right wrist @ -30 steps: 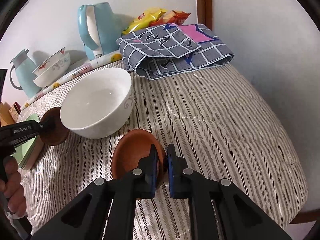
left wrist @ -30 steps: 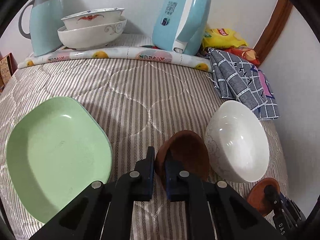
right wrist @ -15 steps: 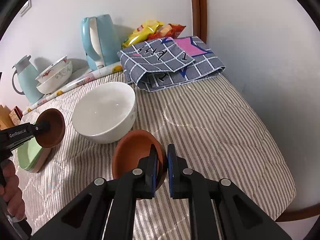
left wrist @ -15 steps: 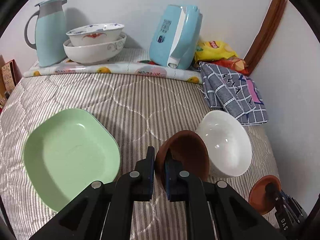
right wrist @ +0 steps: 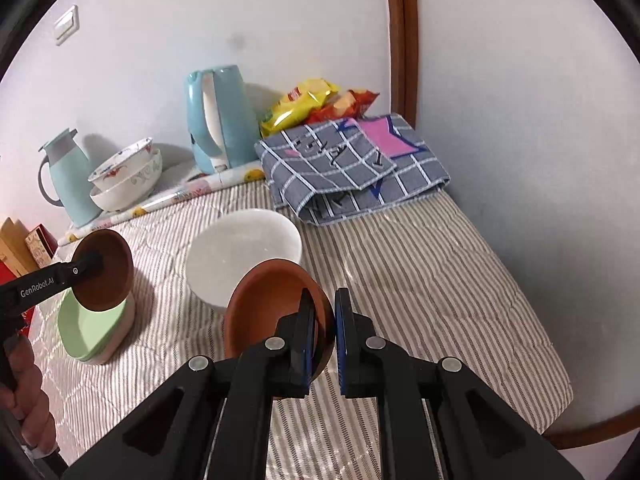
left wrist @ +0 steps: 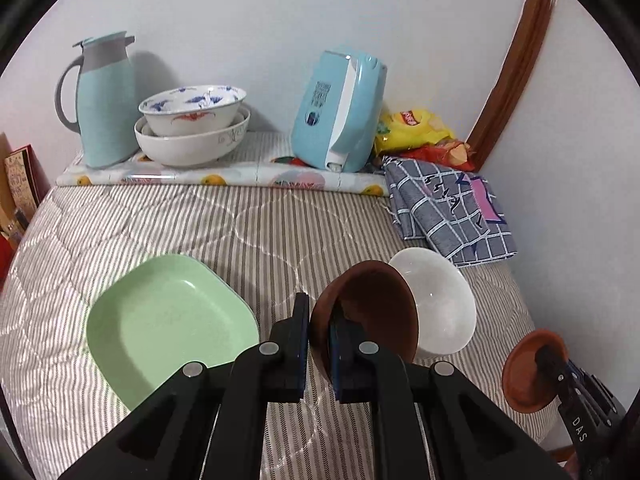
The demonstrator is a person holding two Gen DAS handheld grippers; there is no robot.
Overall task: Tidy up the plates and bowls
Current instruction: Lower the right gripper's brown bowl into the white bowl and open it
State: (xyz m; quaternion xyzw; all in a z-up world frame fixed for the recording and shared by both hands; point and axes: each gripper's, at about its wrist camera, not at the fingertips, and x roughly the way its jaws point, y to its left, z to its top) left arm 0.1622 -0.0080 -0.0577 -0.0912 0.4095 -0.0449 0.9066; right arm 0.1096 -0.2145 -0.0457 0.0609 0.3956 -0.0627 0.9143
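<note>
My left gripper point(left wrist: 319, 320) is shut on the rim of a dark brown bowl point(left wrist: 372, 308), held tilted in the air above the striped tablecloth. My right gripper point(right wrist: 322, 320) is shut on the rim of a terracotta bowl point(right wrist: 268, 300), also lifted clear of the cloth. Between the two stands a white bowl point(left wrist: 436, 304) on the cloth. A pale green plate point(left wrist: 168, 320) lies left of the left gripper; in the right wrist view it tops a short stack point(right wrist: 92, 328). A hand point(right wrist: 24, 392) grips the left tool's handle.
At the back stand two nested patterned bowls point(left wrist: 192, 128), a blue thermos jug point(left wrist: 106, 100) and a blue kettle point(left wrist: 340, 108). Snack bags point(left wrist: 416, 128) and a folded checked cloth point(left wrist: 448, 208) fill the back right corner. A wall runs along the right edge.
Both grippers have risen with their bowls still gripped. The white bowl, the green plate and the cloth now look smaller and lower in both views.
</note>
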